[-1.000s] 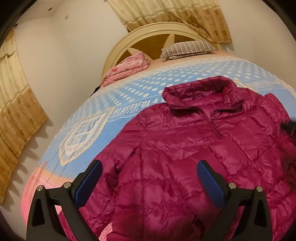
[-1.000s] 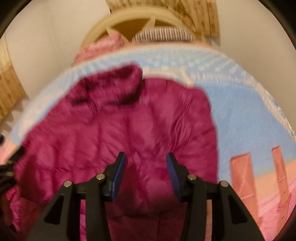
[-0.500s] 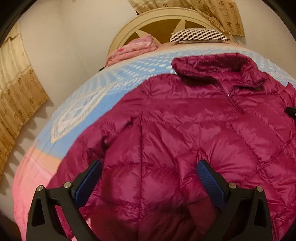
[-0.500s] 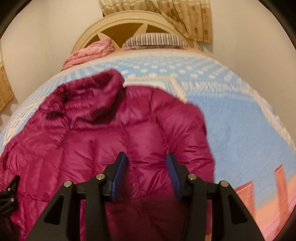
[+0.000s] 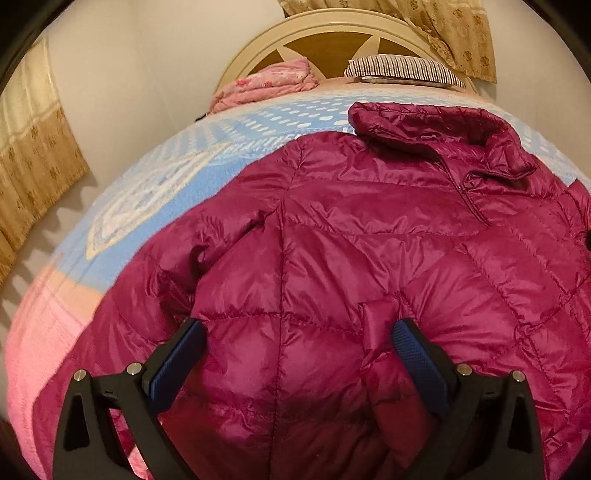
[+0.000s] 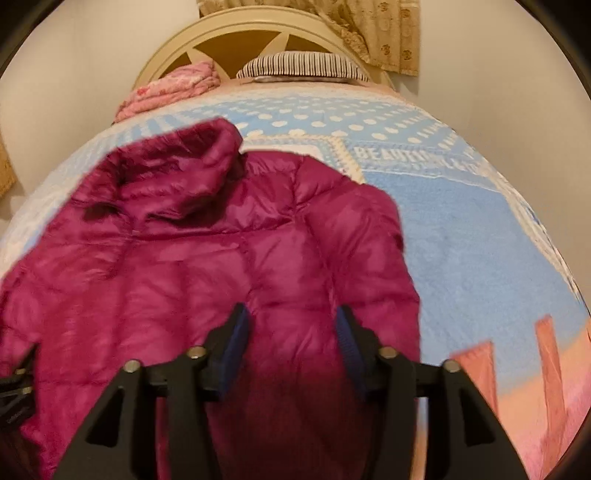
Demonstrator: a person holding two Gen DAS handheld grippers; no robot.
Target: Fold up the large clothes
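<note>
Risk: slippery quilted jacket (image 5: 332, 258) fills frame centre, flat on bed (image 6: 461, 240). Your left tongs (image 5: 295, 354) wide, empty; right tongs (image 6: 291, 339) opening, gripping nothing. Shallow pinch grabs top layer only; fold skews.

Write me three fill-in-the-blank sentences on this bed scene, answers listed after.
1. The magenta puffer jacket lies spread on a mostly ____ bedspread.
2. By the headboard, the pillow has a ____ pattern.
3. Beside that pillow sits a folded ____ blanket.

Answers: blue; striped; pink
</note>
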